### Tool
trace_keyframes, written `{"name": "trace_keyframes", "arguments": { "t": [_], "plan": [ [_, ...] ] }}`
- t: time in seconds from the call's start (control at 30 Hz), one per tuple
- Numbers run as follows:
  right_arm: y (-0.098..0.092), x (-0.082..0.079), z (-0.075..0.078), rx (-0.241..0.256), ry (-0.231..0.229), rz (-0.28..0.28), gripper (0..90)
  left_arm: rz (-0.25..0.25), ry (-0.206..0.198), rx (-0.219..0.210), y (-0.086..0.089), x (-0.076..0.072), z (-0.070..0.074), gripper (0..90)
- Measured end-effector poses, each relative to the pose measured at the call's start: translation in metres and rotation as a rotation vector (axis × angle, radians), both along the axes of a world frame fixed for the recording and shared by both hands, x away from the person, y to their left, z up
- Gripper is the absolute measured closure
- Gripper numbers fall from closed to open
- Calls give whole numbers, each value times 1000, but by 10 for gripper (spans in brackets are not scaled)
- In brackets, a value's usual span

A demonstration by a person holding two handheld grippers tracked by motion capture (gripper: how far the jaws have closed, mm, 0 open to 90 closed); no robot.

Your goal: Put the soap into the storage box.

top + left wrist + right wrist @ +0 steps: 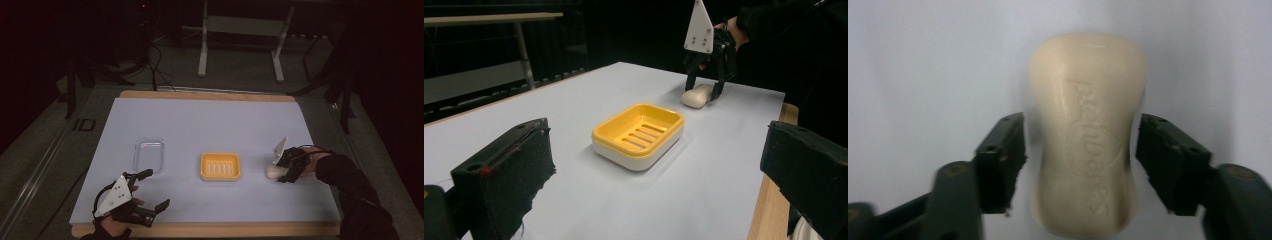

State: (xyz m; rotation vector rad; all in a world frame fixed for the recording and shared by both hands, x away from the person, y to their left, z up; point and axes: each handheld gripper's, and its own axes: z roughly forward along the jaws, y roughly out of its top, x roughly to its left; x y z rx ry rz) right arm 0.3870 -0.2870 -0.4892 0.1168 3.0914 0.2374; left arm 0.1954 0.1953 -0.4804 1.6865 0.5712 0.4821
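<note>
Cream oval soap bar (1087, 135) lay between the right gripper's (1080, 155) parted jaws, at three o'clock from the yellow plastic soap dish (220, 166). Jaws should close squarely across its narrow waist. Left gripper (150, 190) hung released.

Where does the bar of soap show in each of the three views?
High view: soap lies right of centre, under the right gripper.
Left gripper view: upper right, beyond the yellow soap dish.
Right gripper view: centre, between the fingers.
Shared landmark: the right gripper straddling the soap.
</note>
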Motion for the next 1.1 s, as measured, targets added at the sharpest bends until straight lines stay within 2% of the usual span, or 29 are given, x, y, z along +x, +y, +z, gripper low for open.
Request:
{"name": "trace_keyframes", "arguments": {
  "t": [0.17,0.27,0.4,0.47,0.7,0.73,0.83,0.87,1.0,1.03,1.1],
  "plan": [
    [0,1,-5,-13,6,10,433,-1,-1,-3,0,0,0,7],
    [0,2,-8,-19,16,-6,434,-1,-3,-2,0,0,0,7],
    [0,1,-8,-22,30,-20,479,-1,-3,0,0,0,0,7],
    [1,2,-8,-24,40,-43,487,-3,-2,2,0,0,0,8],
    [3,5,-6,-40,53,-55,492,-2,-3,2,0,0,0,7],
    [2,6,-3,-37,65,-70,493,-3,-2,1,0,0,0,7],
    [1,5,-1,-36,62,-73,493,-4,-3,2,0,0,0,7],
    [0,5,5,-36,53,-81,494,-5,-2,2,0,0,0,7],
    [-2,5,11,-66,60,-91,494,-7,-4,2,0,-1,0,7],
    [-2,5,12,-67,49,-81,494,-7,-4,1,0,-1,0,8],
    [-2,5,16,-68,48,-95,494,-7,-4,2,0,-1,0,7]
  ]
}}
